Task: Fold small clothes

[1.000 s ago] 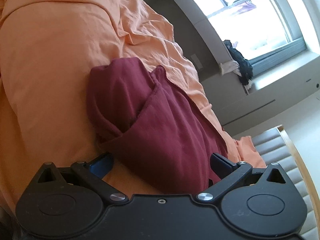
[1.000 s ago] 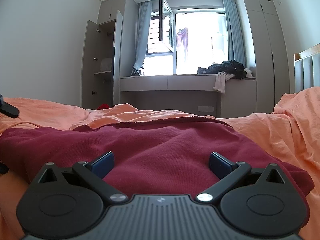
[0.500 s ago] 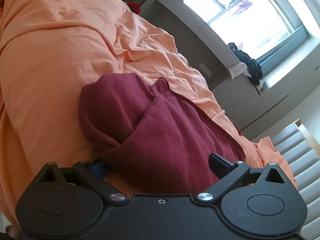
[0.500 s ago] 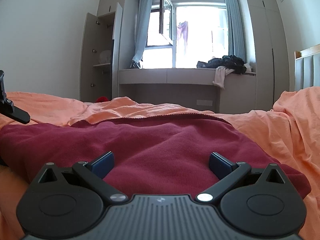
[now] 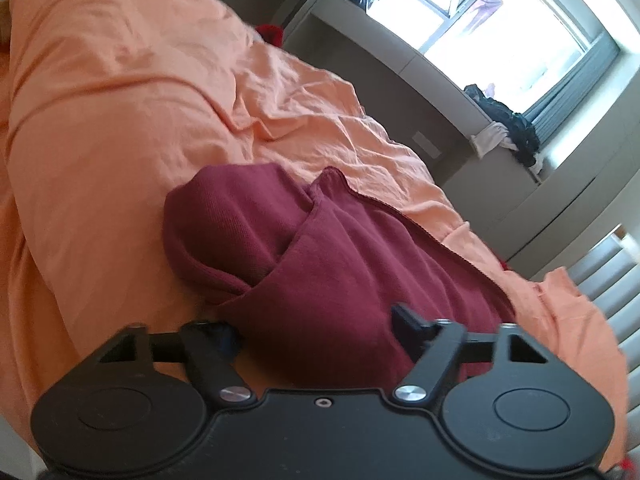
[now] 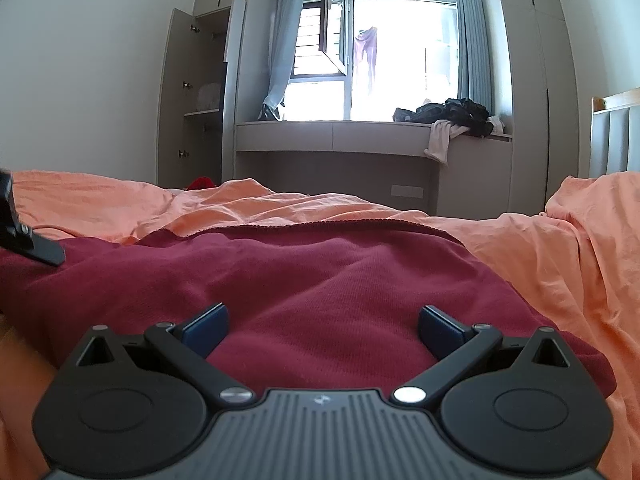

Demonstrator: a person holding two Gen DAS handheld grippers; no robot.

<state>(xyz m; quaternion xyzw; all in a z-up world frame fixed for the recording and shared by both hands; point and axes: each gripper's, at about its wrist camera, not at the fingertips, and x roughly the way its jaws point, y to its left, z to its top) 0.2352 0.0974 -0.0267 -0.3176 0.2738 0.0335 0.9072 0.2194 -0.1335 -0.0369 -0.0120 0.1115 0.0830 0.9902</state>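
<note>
A dark red knit garment [image 5: 340, 264] lies crumpled on the orange bed sheet [image 5: 120, 120], one flap folded over a rolled edge. My left gripper [image 5: 316, 330] is at its near edge. Its jaws are closing with the garment's fabric between them, and the left fingertip is partly hidden under the cloth. In the right wrist view the same garment [image 6: 320, 272] spreads wide across the sheet [image 6: 560, 248]. My right gripper [image 6: 323, 328] stands open just above the cloth, gripping nothing. Part of the left gripper [image 6: 24, 236] shows at the far left of that view.
Beyond the bed a window bench carries a pile of dark and white clothes [image 6: 452, 114]. An open wardrobe [image 6: 200, 100] stands at the back left. The bed's slatted headboard [image 6: 616, 132] rises on the right. A small red item [image 6: 201, 183] lies past the bed's far edge.
The left gripper's fingers have drawn closer together around the garment's near edge, and its view has rolled and shifted slightly. The right gripper has stayed open and in place.
</note>
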